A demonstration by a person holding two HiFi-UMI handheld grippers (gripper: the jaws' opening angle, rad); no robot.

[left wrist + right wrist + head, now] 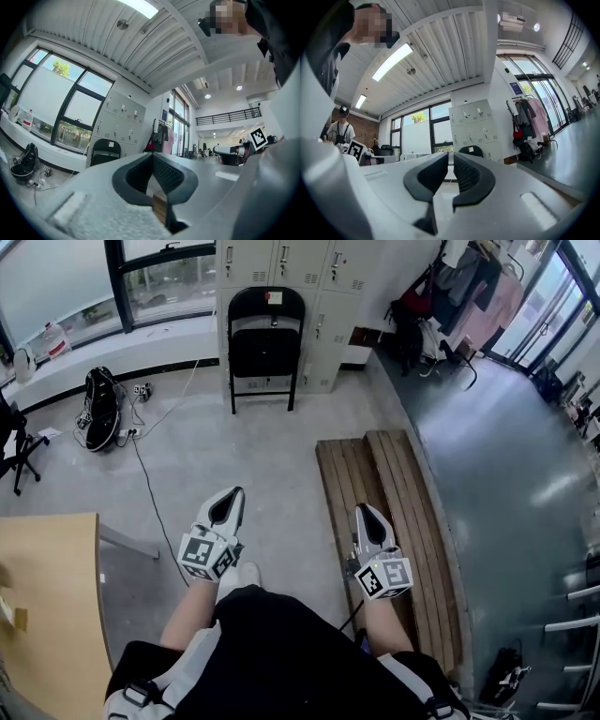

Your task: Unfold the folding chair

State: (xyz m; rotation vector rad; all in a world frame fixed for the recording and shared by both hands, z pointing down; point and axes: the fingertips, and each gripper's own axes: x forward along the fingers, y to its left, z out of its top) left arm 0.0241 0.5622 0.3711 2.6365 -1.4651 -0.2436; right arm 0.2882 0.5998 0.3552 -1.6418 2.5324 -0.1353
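The black folding chair (266,334) stands folded flat against the grey lockers (323,277) across the room. It also shows small and far off in the left gripper view (105,152) and just above the jaws in the right gripper view (471,150). My left gripper (228,495) (152,155) points level toward it, shut, with nothing between its pads. My right gripper (364,512) (451,157) is beside it over the wooden bench (389,512). Its pads stand a narrow slit apart, holding nothing. Both grippers are well short of the chair.
A long slatted bench lies on the floor at right. The corner of a wooden table (52,615) is at lower left. A cable (141,460) and a dark bag (101,409) lie on the floor left of the chair. An office chair (14,442) and a clothes rack (473,287) flank the room.
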